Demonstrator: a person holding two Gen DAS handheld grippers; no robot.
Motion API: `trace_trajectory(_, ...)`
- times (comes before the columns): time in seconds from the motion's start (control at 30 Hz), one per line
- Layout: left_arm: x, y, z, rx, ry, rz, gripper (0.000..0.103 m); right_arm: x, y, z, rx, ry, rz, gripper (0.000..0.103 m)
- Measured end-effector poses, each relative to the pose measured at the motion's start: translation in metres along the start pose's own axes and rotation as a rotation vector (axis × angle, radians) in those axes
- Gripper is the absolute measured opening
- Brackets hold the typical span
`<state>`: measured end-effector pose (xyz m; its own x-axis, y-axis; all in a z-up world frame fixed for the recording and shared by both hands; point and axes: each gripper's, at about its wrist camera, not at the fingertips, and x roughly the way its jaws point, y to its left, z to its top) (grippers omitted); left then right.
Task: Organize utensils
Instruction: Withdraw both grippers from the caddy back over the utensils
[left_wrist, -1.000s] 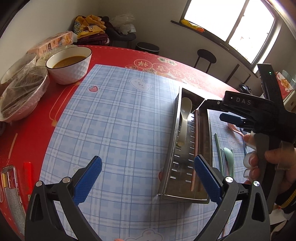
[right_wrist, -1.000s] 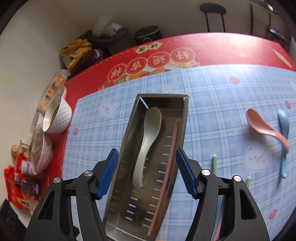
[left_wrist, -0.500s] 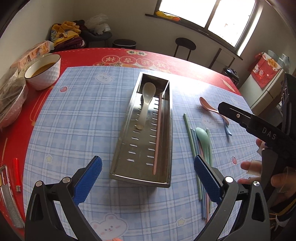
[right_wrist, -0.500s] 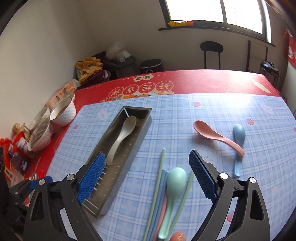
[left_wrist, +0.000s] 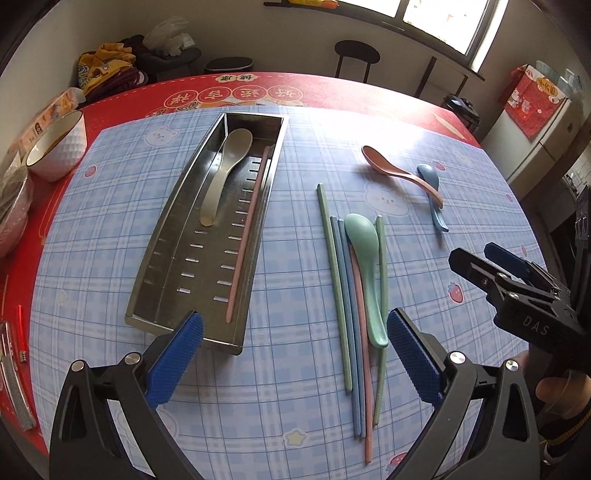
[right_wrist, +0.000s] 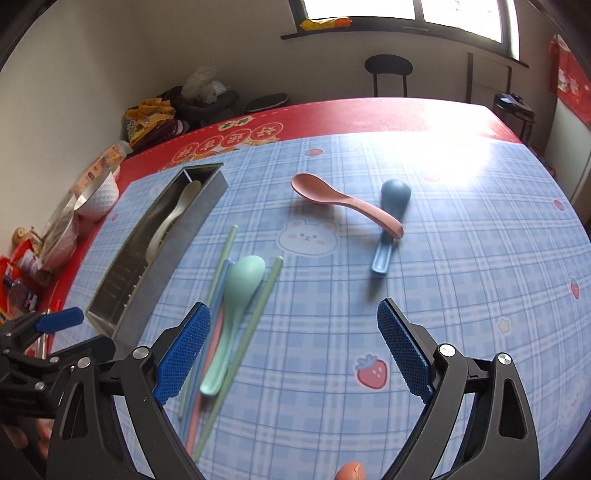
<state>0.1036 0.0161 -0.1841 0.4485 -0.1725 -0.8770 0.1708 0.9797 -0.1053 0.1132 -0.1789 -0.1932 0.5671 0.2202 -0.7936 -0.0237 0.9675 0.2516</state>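
While your left claw (left_wrist: 291, 354) and right claw (right_wrist: 293, 350) both gape released and empty, the metal tray (left_wrist: 155, 291) sits left of centre holding a pale spoon (left_wrist: 221, 177). Loose chopsticks (left_wrist: 334, 273) and a green spoon (left_wrist: 365, 266) lie mid-frame on the counter (left_wrist: 303, 424).

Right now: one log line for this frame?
tray: cream spoon, pink chopstick | left gripper: open | right gripper: open | green spoon: on mat

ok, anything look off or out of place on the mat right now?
Nothing spilled or damaged. The loose utensils are untidy: the pink spoon lies across the blue spoon, and the green spoon sits on top of the loose chopsticks. The metal tray holds only a beige spoon and one pink chopstick.
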Motion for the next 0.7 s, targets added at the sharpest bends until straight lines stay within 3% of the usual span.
trace_trajectory(0.07, 0.008, -0.009, 0.003, 0.014, 0.018, 0.021, 0.093, 0.001, -0.011, -0.002, 0.01, 0.01, 0.004, 0.089)
trace_trajectory(0.1, 0.012, -0.014, 0.005, 0.018, 0.028, 0.024, 0.08, 0.002, -0.016, -0.002, 0.009, 0.016, 0.005, 0.089)
trace_trajectory(0.23, 0.039, -0.027, 0.011, 0.032, 0.088, 0.035, 0.053, 0.005, -0.034, -0.005, 0.004, 0.031, 0.009, 0.089)
trace_trajectory(0.3, 0.051, -0.032, 0.014, 0.035, 0.11, 0.03, 0.031, 0.005, -0.042, -0.006, 0.011, 0.033, 0.017, 0.089)
trace_trajectory(0.37, 0.061, -0.035, 0.018, 0.031, 0.127, 0.034, 0.018, 0.006, -0.049, -0.005, 0.016, 0.038, 0.023, 0.089)
trace_trajectory(0.5, 0.075, -0.035, 0.026, -0.007, 0.133, 0.017, 0.007, 0.008, -0.06, -0.005, 0.021, 0.046, 0.038, 0.089)
trace_trajectory(0.7, 0.089, -0.034, 0.037, -0.027, 0.145, -0.006, 0.006, 0.012, -0.069, -0.003, 0.03, 0.056, 0.048, 0.089)
